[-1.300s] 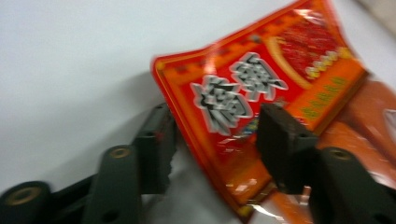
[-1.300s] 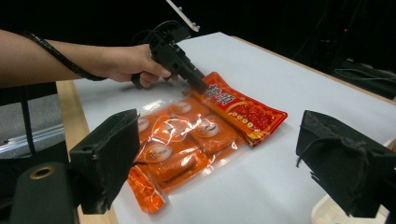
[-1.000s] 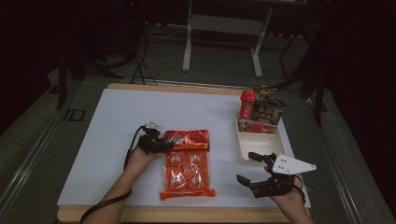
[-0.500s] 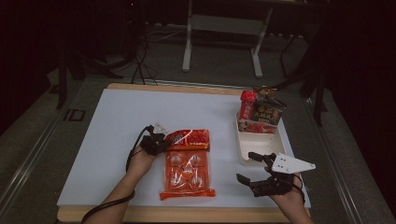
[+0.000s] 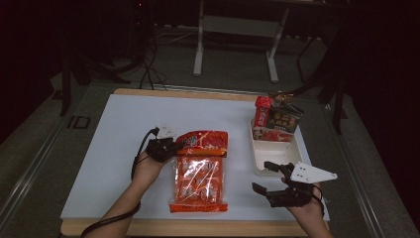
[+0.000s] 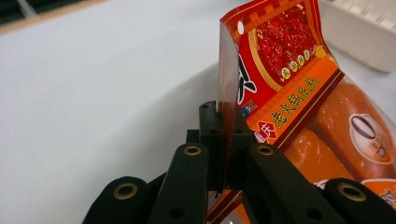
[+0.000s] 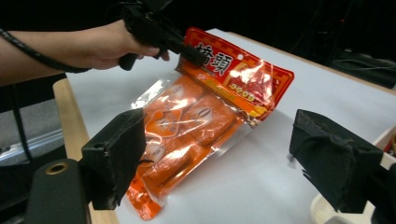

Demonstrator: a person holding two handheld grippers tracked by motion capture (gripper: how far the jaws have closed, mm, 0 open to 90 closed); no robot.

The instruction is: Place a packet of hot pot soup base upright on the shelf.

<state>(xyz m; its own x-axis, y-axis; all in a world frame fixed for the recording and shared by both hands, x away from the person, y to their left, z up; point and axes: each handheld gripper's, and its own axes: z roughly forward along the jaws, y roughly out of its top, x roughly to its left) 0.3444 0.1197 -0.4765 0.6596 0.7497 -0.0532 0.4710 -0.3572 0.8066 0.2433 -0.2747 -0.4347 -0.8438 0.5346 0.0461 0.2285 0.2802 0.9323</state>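
**Orange snack bag gripped at its top corner**

The orange snack bag (image 5: 199, 178) is lying at the bench's (image 5: 109, 148) near middle, its red header being lifted at the corner. The left tongs (image 5: 171, 147) are clamped tight on that header edge. At about four o'clock from the bag, the right tongs (image 5: 270, 177) are being held wide apart with nothing between them. The white tray (image 5: 275, 153) at two o'clock is already holding other packets (image 5: 277, 121); judged so, carrying the bag over is still outstanding.
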